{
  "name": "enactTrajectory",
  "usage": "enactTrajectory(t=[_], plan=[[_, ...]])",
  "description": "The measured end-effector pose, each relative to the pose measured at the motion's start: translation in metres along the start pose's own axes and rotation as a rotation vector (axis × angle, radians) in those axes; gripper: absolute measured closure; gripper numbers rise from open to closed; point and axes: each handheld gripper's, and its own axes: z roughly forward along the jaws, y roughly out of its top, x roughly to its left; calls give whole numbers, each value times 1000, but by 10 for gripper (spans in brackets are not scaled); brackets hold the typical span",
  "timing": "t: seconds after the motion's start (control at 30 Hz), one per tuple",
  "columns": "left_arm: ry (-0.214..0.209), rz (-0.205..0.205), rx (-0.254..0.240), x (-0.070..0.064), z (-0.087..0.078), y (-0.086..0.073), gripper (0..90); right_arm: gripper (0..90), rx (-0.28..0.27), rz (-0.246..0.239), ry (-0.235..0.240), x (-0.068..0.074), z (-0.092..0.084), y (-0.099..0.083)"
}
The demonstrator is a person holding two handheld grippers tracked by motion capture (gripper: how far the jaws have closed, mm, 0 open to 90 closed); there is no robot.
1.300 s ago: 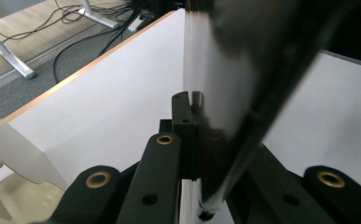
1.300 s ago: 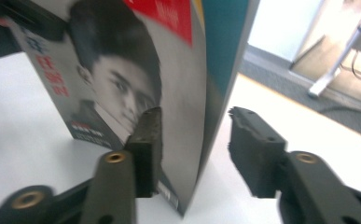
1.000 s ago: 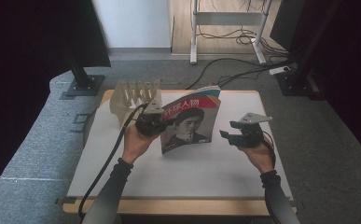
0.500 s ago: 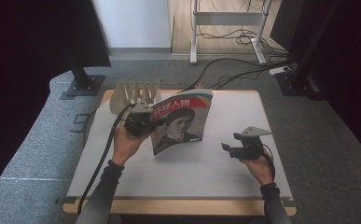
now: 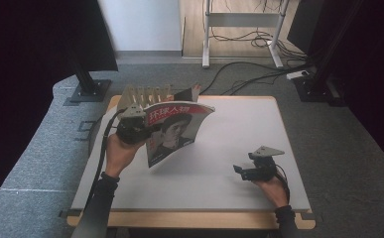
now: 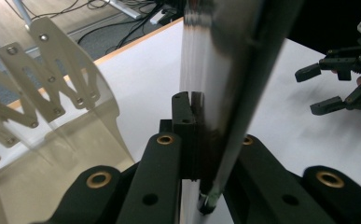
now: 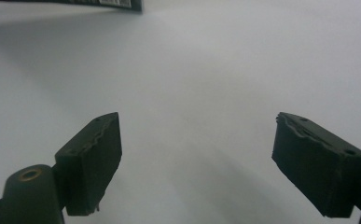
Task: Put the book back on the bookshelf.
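I'm clamping the magazine (image 6: 225, 93) in the left gripper (image 6: 197, 140) — both jaws are pressing its spine edge near the bottom, pages pinched flat between the pads. From the high view the left gripper (image 5: 132, 126) is holding the magazine (image 5: 177, 131) upright and off the table (image 5: 239, 124), cover facing me, top edge curling over under its own weight. I'm using the wooden rack (image 5: 145, 94) as my landmark: the magazine is hanging just in front of it and slightly to its right, not yet between any of the slats. In the left gripper view the rack's slats (image 6: 52, 79) are sitting just left of the jaws, close but apart from the paper.

The right gripper (image 7: 197, 163) is idling — jaws spread wide, nothing between them, only bare table beneath. In the high view it (image 5: 254, 168) is resting low on the table, well to the right of the rack and clear of the magazine.

Progress as I'm judging it: pickup is done, the lift is done, the magazine is standing roughly vertical, which suits slotting. What's remaining — lining the spine up with a gap in the rack, lowering it in, then releasing. I'm reading this as roughly half way. The floppy top edge is the thing I'm watching; it could catch a slat on the way in.
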Motion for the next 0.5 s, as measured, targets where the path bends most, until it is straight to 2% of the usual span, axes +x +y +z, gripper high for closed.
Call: enactTrajectory(t=[0.2, 0.5], plan=[[27, -15, -6, 4, -16, -1, 870, 136, 33, 4, -7, 4, 4, -11], [52, -48, -21, 14, -35, -7, 871, 135, 59, 0, -15, 4, 7, -15]])
